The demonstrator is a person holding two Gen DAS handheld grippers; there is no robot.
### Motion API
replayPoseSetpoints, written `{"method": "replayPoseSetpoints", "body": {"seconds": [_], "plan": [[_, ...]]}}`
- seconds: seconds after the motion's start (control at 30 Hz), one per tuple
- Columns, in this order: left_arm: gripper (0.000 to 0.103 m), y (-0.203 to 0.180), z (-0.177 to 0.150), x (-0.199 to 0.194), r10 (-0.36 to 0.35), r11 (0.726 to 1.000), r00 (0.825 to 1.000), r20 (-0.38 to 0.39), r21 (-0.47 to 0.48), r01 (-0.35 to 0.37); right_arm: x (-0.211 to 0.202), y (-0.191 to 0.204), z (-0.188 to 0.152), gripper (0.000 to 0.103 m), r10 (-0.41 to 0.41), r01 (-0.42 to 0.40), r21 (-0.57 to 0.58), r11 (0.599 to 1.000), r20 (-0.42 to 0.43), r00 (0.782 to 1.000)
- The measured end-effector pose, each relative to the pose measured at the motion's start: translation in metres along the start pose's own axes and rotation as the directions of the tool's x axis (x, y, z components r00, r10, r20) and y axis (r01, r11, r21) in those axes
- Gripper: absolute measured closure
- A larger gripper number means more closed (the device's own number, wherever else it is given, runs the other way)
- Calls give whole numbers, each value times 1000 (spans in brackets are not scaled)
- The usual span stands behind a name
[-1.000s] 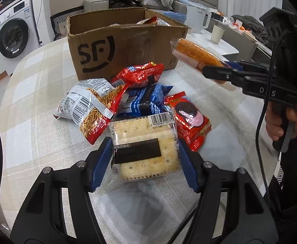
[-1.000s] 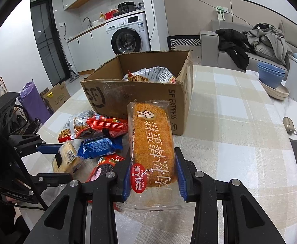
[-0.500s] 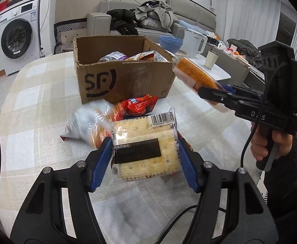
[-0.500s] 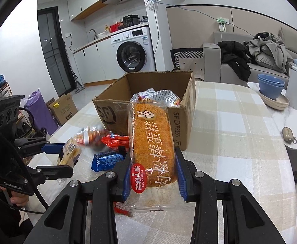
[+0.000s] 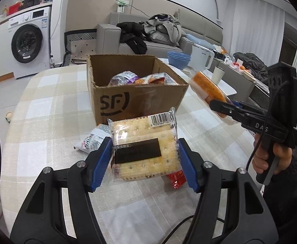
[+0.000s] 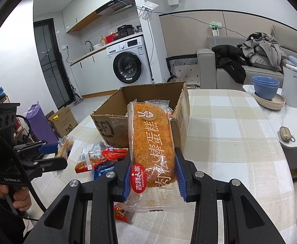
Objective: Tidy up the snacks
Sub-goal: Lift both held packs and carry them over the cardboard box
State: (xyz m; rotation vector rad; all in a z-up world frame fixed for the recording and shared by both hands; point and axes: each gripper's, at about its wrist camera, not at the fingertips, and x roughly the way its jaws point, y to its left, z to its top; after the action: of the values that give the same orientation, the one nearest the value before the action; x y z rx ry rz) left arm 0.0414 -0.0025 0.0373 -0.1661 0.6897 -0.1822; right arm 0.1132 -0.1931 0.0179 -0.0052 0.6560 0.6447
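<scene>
My left gripper is shut on a clear pack of crackers, lifted above the table in front of the open cardboard box. Two snack bags lie inside the box. My right gripper is shut on a long orange cake roll in clear wrap, raised near the box's corner. In the left wrist view that cake roll hangs to the right of the box. Loose packets lie on the checked tablecloth below both grippers.
A white-and-red noodle bag and a red wrapper lie under the left gripper. Blue bowls, a white kettle and a small pouch sit at the right. A sofa with clothes stands behind the box.
Both grippers have risen with their packs, the left one more. The loose packets have dropped below the left view, and the box's inside now shows.
</scene>
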Motion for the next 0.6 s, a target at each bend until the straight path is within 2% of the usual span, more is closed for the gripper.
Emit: {"method": "replayPoseSetpoints", "body": {"seconds": [0.23, 0.6], "plan": [[41, 1, 25, -5, 65, 998, 997, 40, 0, -65, 1, 3, 9, 66, 13, -13, 18, 1000, 13, 1000], [41, 7, 67, -4, 98, 995, 992, 78, -28, -96, 4, 8, 31, 66, 5, -5, 14, 1000, 23, 1000]]}}
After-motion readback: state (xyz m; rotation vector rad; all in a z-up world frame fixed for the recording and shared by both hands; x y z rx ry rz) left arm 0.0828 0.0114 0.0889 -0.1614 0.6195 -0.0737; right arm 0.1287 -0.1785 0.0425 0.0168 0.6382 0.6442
